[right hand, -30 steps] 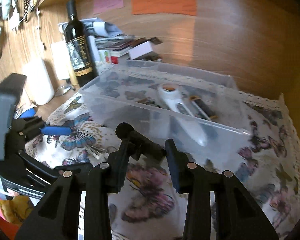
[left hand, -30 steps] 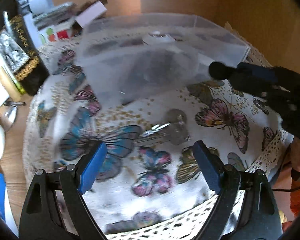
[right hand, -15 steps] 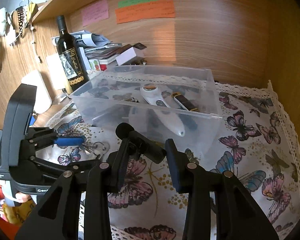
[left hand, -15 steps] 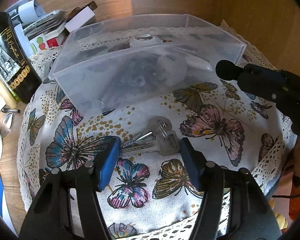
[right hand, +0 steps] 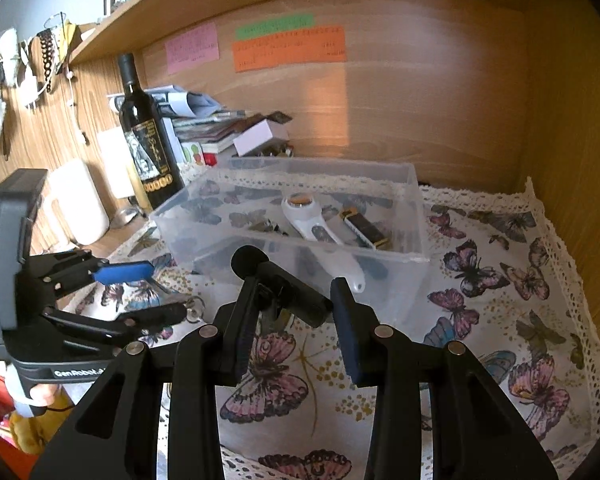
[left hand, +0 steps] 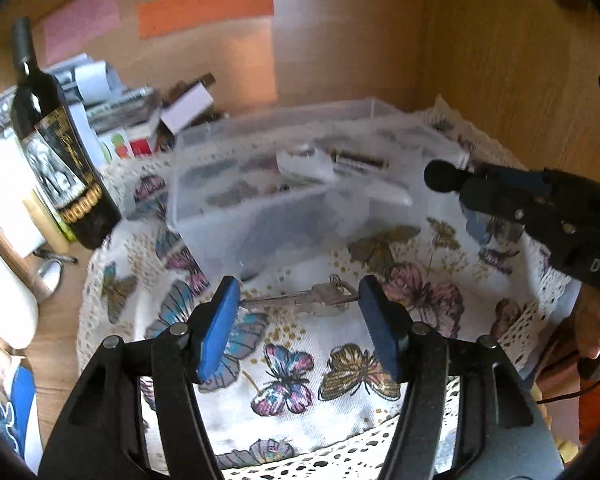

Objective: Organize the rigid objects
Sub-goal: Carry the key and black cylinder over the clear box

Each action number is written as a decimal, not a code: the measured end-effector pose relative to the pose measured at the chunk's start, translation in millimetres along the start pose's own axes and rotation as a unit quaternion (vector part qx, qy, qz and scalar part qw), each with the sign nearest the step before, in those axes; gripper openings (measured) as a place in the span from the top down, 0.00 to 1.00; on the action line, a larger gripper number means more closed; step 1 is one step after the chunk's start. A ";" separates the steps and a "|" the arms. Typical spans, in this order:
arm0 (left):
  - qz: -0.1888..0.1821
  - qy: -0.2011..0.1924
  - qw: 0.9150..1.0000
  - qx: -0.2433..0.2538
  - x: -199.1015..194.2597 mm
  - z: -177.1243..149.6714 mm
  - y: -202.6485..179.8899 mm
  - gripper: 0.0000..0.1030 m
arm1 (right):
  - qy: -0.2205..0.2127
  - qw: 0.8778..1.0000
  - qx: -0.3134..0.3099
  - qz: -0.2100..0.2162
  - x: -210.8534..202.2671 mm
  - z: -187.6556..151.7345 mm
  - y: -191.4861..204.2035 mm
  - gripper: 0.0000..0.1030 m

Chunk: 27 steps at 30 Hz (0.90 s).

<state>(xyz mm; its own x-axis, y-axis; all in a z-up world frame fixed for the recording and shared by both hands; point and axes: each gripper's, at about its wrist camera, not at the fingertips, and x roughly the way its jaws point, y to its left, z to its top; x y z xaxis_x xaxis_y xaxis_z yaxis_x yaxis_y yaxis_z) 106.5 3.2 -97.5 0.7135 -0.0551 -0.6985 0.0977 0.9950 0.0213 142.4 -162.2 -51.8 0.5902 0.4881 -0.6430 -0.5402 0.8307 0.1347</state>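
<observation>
Up off the cloth has come the key [left hand: 300, 298], now pinched end to end between the blue pads of the left gripper [left hand: 296, 308], above the butterfly cloth [left hand: 288, 360] on the bench. Its ring [right hand: 195, 307] hangs at one end. Close behind sits the clear box [right hand: 416, 216]. Inside it lie a white handle tool [right hand: 312, 220] with an orange round end and a small black and gold bar [right hand: 366, 228], side by side. The right gripper [right hand: 296, 300] is squeezed on a black stick [right hand: 278, 276]. A dark bottle [right hand: 146, 140] stands left of the box.
</observation>
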 end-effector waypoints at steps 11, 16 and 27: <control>-0.004 -0.065 0.998 -0.023 -21.9 38.8 20.9 0.41 | -0.039 0.999 -0.004 -0.006 -13.9 20.9 0.6 0.68; -0.007 -0.090 0.995 -0.030 -31.2 55.1 26.5 0.41 | -0.057 0.998 -0.005 -0.010 -17.5 34.3 -0.4 0.68; -0.008 -0.107 0.992 -0.061 -16.0 88.3 46.5 0.41 | -0.065 0.998 -0.001 -0.015 2.4 62.1 -11.7 0.68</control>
<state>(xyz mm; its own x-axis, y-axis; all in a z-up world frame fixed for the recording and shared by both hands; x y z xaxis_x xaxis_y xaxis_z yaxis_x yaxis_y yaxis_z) 160.9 43.0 -22.2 0.8449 -0.0749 -0.5297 0.0350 0.9958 -0.0849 187.4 -154.1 -8.0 0.6793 0.4930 -0.5436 -0.5215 0.8455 0.1151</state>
